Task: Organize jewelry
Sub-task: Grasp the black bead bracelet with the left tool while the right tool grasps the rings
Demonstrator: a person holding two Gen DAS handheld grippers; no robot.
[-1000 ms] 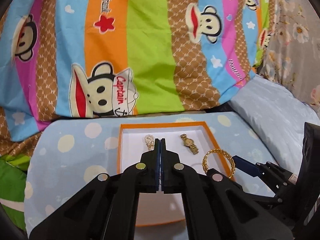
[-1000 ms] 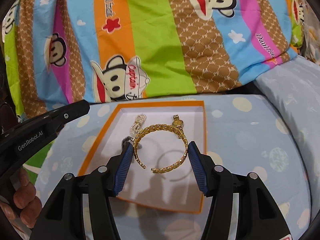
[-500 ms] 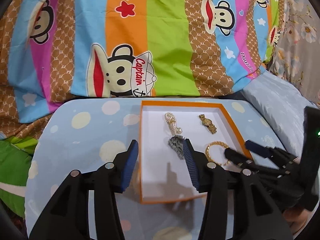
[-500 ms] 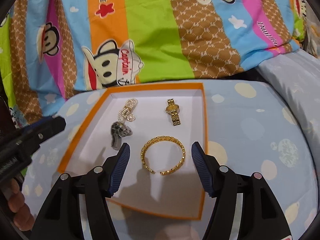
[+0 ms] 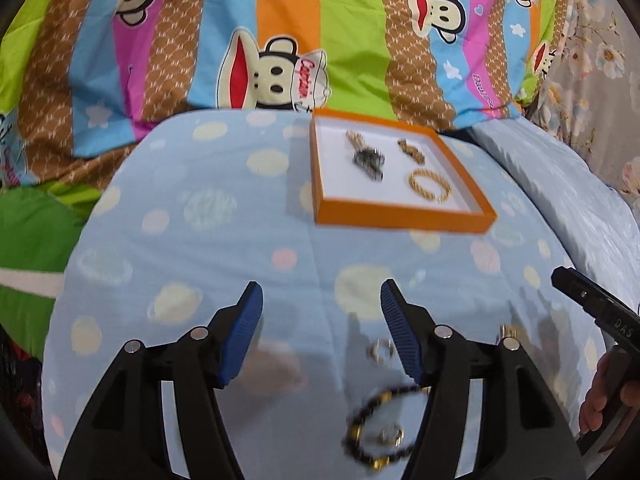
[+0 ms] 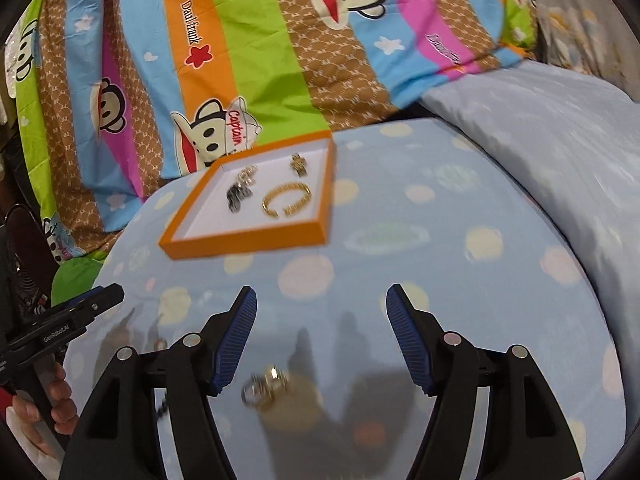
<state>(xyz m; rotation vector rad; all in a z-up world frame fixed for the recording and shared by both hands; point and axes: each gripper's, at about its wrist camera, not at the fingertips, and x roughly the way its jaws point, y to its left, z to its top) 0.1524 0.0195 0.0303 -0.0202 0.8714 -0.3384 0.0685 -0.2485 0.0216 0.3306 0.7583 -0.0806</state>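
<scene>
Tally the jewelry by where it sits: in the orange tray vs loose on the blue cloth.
In the orange tray: 4 (gold bangle, gold watch, pearl-like chain, dark grey piece)
Loose on the blue cloth: 3 visible (black bead bracelet, silver ring, gold-and-silver ring cluster)
Total: 7

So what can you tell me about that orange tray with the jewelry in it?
The shallow square orange-rimmed tray has a white floor and looks like card. It lies flat on the pale blue spotted cloth, untouched by either gripper. Four pieces lie inside: an open gold cuff bangle, a gold watch, a pale beaded piece and a dark piece touching it.
</scene>
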